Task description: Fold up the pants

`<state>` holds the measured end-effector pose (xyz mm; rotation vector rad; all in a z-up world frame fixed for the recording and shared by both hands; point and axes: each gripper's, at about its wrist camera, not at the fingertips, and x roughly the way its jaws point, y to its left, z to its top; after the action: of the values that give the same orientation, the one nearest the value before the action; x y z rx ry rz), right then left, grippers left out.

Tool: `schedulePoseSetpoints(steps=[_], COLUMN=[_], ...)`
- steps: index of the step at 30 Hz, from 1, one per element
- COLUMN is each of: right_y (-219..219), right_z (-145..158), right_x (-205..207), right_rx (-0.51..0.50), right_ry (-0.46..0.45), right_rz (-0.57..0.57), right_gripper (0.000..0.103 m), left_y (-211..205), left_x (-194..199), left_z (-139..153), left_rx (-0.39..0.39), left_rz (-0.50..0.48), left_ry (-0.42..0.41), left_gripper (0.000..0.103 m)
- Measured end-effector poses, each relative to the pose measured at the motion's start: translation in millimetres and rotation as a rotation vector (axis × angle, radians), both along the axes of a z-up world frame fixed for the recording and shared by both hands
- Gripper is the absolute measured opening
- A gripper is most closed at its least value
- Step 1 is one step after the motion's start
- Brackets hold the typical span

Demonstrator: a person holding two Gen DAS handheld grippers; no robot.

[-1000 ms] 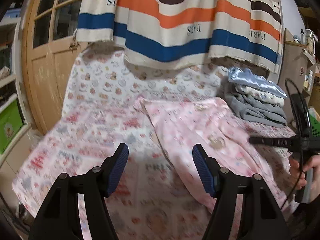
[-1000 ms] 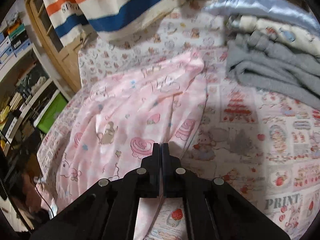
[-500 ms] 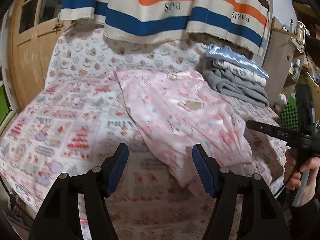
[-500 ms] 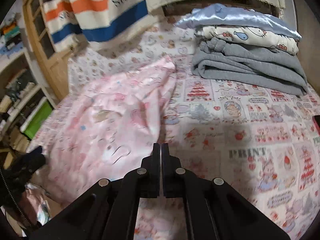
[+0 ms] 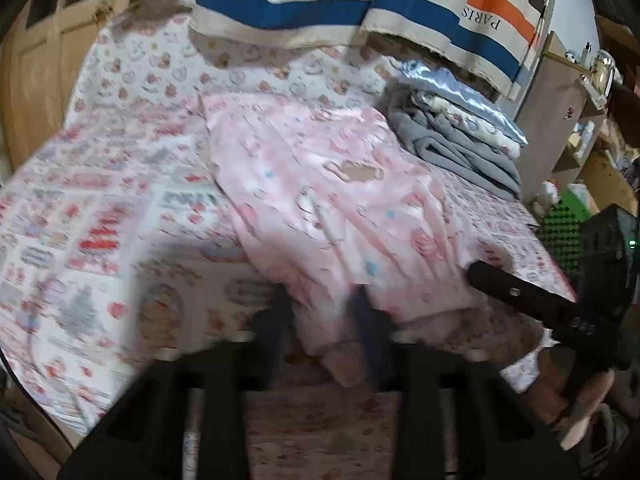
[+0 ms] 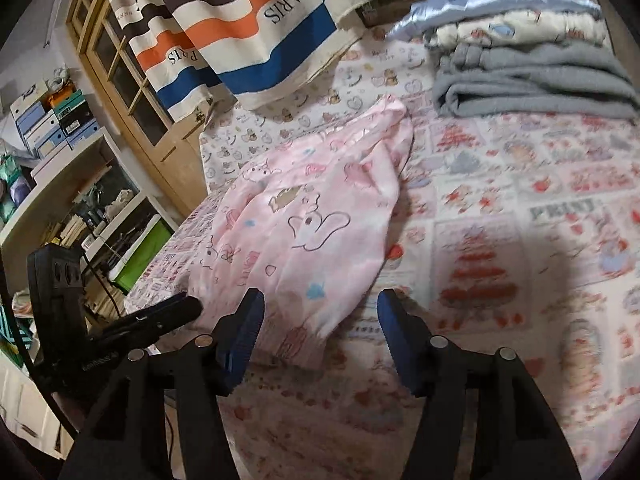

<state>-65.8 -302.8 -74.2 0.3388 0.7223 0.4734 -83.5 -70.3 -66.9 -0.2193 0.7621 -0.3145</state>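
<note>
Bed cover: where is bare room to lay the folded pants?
Free: the printed bed cover right of the pink pants, in front of the folded clothes stack; also the stretch left of the pants in the left view. Crowded: the near edge, around both tongs.

Bare bed cover (image 6: 520, 264) lay open right of the pants (image 6: 304, 216); folded clothes (image 6: 532, 76) blocked the far corner.

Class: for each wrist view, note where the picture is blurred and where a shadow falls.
Left wrist view: motion blur smears the fingers, closing around the pants edge; sheet smeared too. Right wrist view: fingers sharper, sheet soft at right, shadow darkens its lower right corner.
</note>
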Motion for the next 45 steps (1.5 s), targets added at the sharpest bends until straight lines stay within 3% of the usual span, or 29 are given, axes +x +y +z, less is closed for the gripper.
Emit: schedulePoseSetpoints(steps=[1,3,5,7,13,17,21,37,45], right_y=[2.7,10.1,19.3,26.3,16.6,18.5,22.2,36.0,29.4], right_z=[0.9,-2.2,-7.9,-6.9,6.8,6.6,-5.9,-3.6,12.3], right_x=[-1.2,1.7,4.9,0.3,-23.7,-36.7,-37.1,-41.0,-50.5], right_rx=[-0.004,0.006,0.013,-0.025,0.026,-0.020,-0.043,-0.194,-0.219], right_ry=[-0.012,0.008,0.037,0.005,-0.007,0.009,0.028,-0.040,-0.114], right_rz=[0.004,0.033,0.066,0.053,0.020,0.003,-0.004,0.013,-0.036], right_gripper=[0.061,0.045,0.011,0.008,0.007,0.007,0.007,0.007,0.008], left_y=[-0.8,-1.4,0.6,3.2,11.8,6.3,8.7,4.4,11.5], left_x=[-2.0,-6.4,-8.8,-12.1,-28.9,-34.6,-29.8,-44.6,-56.0], left_z=[0.9,3.8,5.4,6.6,16.5,18.7,2.7,-8.6,5.9], left_rx=[0.007,0.016,0.006,0.009,-0.029,0.024,0.035,0.093,0.140], left_rz=[0.015,0.027,0.033,0.035,0.029,0.039,0.048,0.107,0.136], left_ry=[-0.014,-0.037,-0.039,-0.040,-0.048,-0.070,-0.041,-0.134,-0.187], left_gripper=[0.015,0.012,0.010,0.009,0.008,0.008,0.008,0.010,0.009])
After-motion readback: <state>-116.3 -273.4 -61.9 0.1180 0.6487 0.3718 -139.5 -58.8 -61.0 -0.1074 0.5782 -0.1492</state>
